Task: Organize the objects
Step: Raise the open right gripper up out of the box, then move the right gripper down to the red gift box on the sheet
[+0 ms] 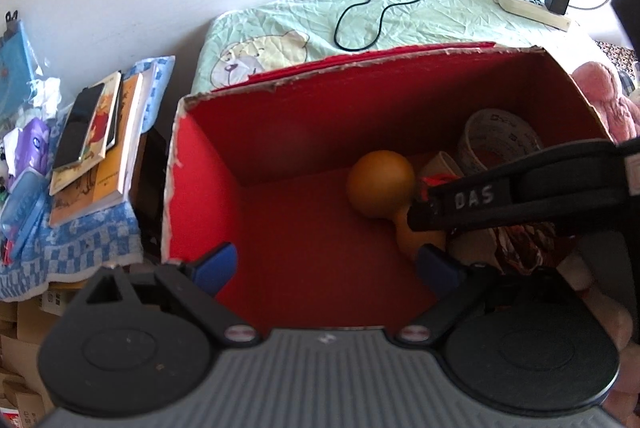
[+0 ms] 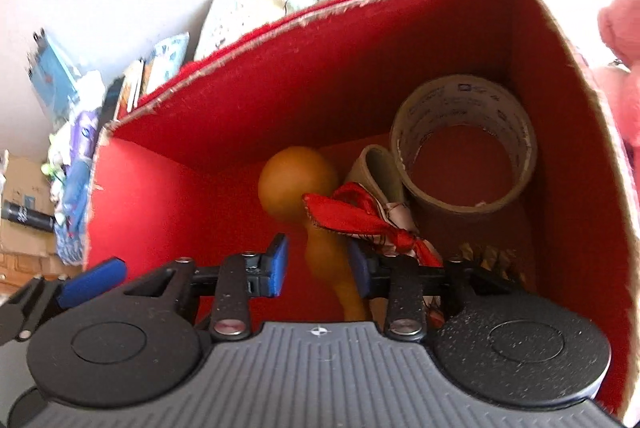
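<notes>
Where books (image 1: 100, 144) pile, a red box (image 1: 256, 132) meets bedding (image 1: 420, 16)

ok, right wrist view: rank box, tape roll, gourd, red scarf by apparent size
1. box
2. tape roll
3. gourd and red scarf: look alike in extent; the scarf overlaps the gourd, so no ranking.

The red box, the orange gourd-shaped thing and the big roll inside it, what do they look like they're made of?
Red box: cardboard with matte red facing; torn rim shows pale brown board.
Orange gourd: smooth, slightly glossy; a dried gourd or plastic, cannot tell which.
Roll: tan packing tape on a printed cardboard core.
</notes>
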The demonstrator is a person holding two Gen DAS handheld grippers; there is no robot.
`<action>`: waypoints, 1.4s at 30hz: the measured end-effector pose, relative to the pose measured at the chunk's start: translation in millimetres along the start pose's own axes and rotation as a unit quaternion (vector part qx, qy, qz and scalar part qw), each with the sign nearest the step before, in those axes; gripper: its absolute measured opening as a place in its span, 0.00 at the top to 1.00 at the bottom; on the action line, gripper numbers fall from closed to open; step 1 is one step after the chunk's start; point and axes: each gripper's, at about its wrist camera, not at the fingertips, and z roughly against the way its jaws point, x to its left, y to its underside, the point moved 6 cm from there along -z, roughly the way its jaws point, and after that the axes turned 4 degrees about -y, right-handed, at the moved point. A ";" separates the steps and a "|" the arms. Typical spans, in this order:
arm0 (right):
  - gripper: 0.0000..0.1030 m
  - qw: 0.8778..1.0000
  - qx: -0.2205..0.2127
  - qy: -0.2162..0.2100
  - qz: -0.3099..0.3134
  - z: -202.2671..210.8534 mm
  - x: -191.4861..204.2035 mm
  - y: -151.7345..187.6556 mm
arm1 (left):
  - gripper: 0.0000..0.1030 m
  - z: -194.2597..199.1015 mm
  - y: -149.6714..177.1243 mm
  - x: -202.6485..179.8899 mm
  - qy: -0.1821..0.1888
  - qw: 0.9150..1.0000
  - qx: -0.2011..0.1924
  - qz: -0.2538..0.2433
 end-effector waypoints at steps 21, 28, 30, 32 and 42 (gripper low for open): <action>0.59 0.988 -0.118 -0.051 0.081 67.6 25.5 23.4 | 0.04 77.8 28.6 -6.8 -0.033 0.997 -0.044 0.052; 0.54 0.984 -0.139 -0.055 0.101 95.9 12.5 43.7 | 0.04 91.0 43.0 -23.3 -0.042 0.995 -0.040 0.076; 0.52 0.983 -0.142 -0.057 0.104 101.4 8.1 49.2 | 0.03 91.5 49.2 -27.7 -0.040 0.995 -0.034 0.083; 0.52 0.982 -0.140 -0.062 0.107 104.9 4.2 55.3 | 0.03 90.5 56.3 -30.7 -0.039 0.995 -0.024 0.092; 0.50 0.983 -0.083 -0.101 0.131 94.9 -8.2 92.8 | 0.03 92.2 102.1 -26.9 -0.051 0.991 0.010 0.125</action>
